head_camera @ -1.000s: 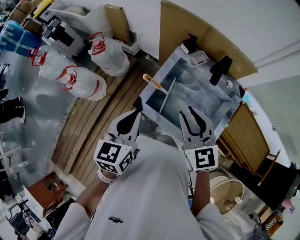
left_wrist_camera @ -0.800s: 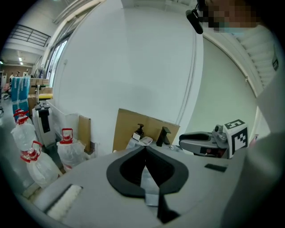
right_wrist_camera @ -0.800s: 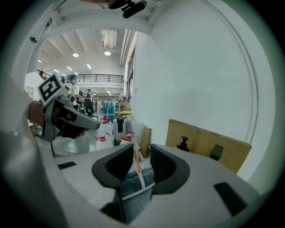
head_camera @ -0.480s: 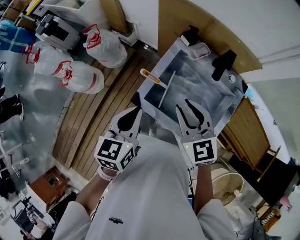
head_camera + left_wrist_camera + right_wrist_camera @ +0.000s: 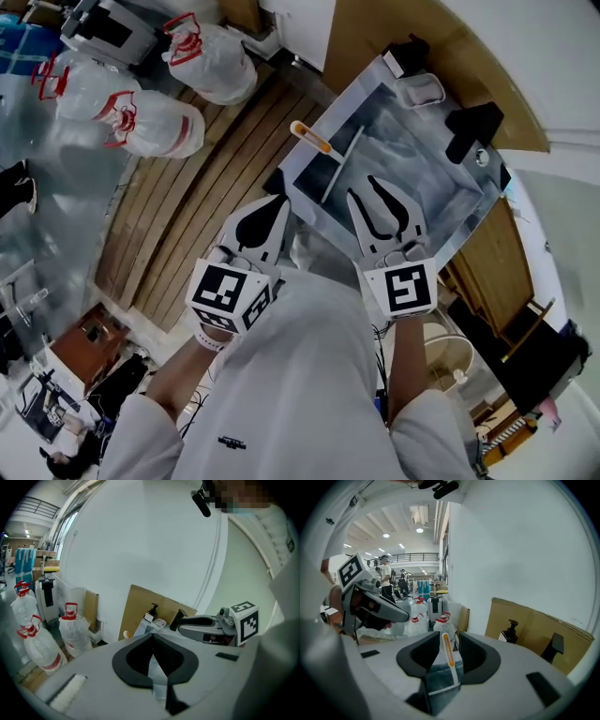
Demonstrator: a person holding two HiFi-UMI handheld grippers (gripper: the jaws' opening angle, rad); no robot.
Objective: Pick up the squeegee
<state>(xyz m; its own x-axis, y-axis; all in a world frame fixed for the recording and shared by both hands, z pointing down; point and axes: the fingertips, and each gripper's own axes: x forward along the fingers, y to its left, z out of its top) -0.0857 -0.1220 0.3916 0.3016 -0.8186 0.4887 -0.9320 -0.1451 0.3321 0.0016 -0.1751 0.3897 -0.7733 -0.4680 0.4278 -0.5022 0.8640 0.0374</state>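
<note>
The squeegee [image 5: 339,167], with an orange and white handle [image 5: 308,138] and a long pale blade, lies in the steel sink [image 5: 441,187], at its left end. My right gripper [image 5: 364,187] hovers over the sink's near edge, just right of the blade, jaws open. In the right gripper view the squeegee [image 5: 447,654] shows through the gap of that gripper [image 5: 449,641], some way ahead and not touched. My left gripper [image 5: 280,201] is shut and empty at the sink's near left corner. Its tips [image 5: 153,637] meet in the left gripper view.
Bagged water jugs [image 5: 150,127] with red caps stand on the wooden planks [image 5: 187,216] to the left. A black tap [image 5: 473,122], a white soap dish [image 5: 422,91] and a pump bottle [image 5: 408,52] line the sink's far side, with cardboard [image 5: 375,37] behind. A bucket [image 5: 445,361] stands lower right.
Both grippers have moved forward toward the sink. The right gripper's tips now reach over the near edge, closer to the squeegee blade. Neither gripper has changed its state.
</note>
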